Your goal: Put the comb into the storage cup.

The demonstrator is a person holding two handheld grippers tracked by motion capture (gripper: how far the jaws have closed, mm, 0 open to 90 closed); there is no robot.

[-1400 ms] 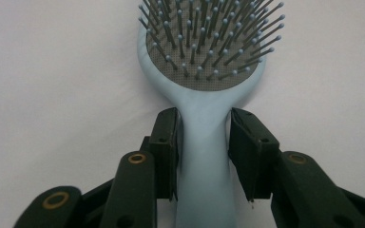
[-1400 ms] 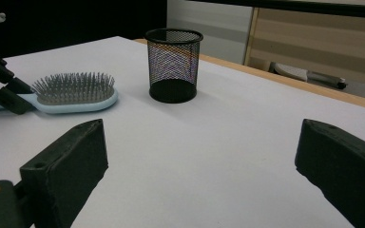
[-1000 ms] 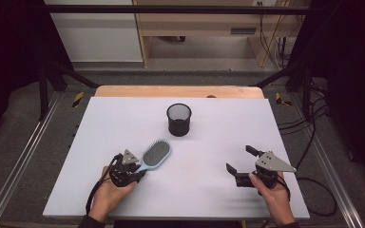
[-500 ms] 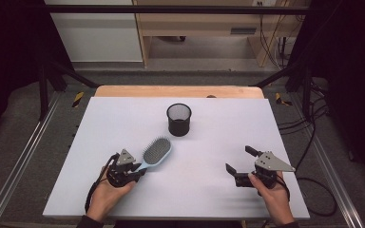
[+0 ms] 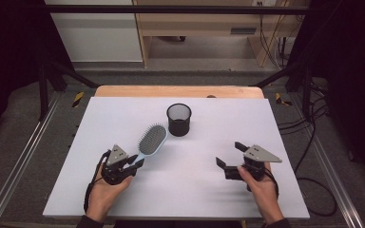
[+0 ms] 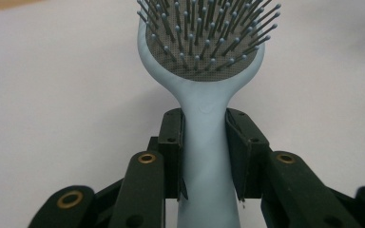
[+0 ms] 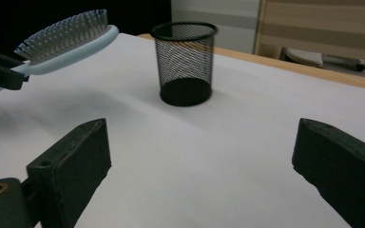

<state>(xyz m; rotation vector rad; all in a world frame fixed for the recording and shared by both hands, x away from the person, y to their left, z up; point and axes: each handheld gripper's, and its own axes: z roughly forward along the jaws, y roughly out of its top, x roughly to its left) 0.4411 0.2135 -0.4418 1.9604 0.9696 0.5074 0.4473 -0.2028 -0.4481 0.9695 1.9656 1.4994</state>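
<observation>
brush: the pale blue hairbrush [image 5: 150, 139] is now hovering off the worktop [image 5: 266, 123], head angling toward the mesh cup [image 5: 179, 119].
left gripper [image 6: 204, 156]: fingers [image 6: 171, 156] are clamping the handle.
right gripper [image 5: 231, 160]: fingers are standing wide apart, holding nothing, drifting beside the cup.
meaning: lifting is underway; dropping it in the cup likely follows.

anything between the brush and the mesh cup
Nothing visible. The brush, its handle clamped in the left tongs, points at the cup across bare table. The open right tongs sit off to the side.
</observation>
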